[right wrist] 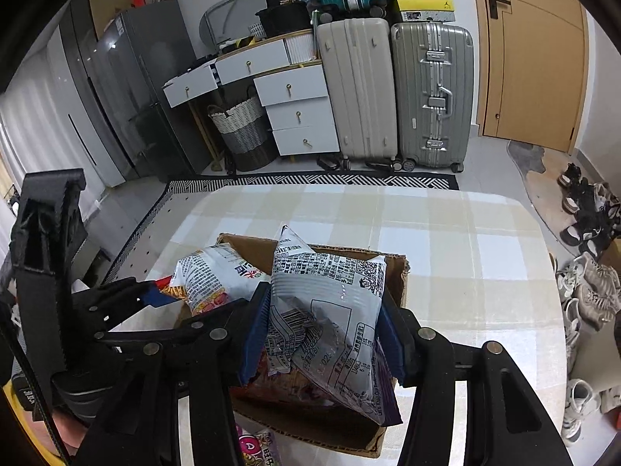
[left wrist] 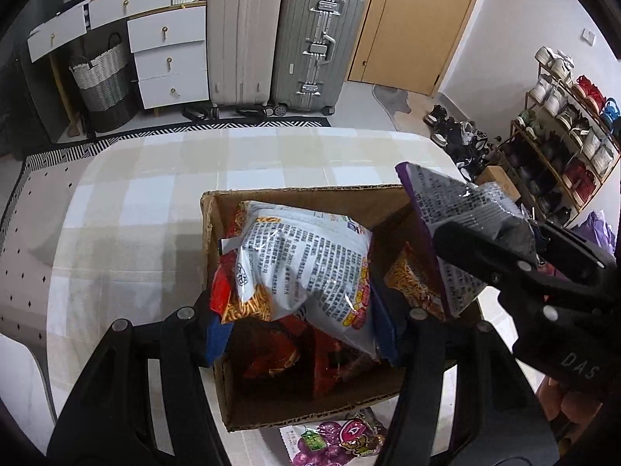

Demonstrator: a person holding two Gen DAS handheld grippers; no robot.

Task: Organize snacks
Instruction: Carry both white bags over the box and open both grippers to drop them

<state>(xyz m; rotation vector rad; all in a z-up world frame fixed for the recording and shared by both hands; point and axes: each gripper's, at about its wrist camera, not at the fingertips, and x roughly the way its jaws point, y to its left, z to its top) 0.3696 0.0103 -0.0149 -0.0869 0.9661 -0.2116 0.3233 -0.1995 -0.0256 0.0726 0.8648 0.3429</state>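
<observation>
A brown cardboard box [left wrist: 217, 310] [right wrist: 396, 295] stands on the checked tablecloth and holds several snack packets. My left gripper [left wrist: 300, 330] is shut on a white and orange snack bag [left wrist: 306, 264] [right wrist: 209, 275], held over the box. My right gripper [right wrist: 322, 334] [left wrist: 500, 260] is shut on a silver and purple snack bag [right wrist: 330, 318] [left wrist: 454, 209], held over the box's right side. Red packets [left wrist: 279, 357] lie in the box under both bags.
A purple grape candy packet [left wrist: 337, 442] [right wrist: 256, 446] lies on the table in front of the box. The checked table [left wrist: 155, 194] [right wrist: 465, 252] extends behind it. Suitcases [left wrist: 279, 39], white drawers [left wrist: 170, 62] and a shoe rack [left wrist: 562, 128] stand beyond.
</observation>
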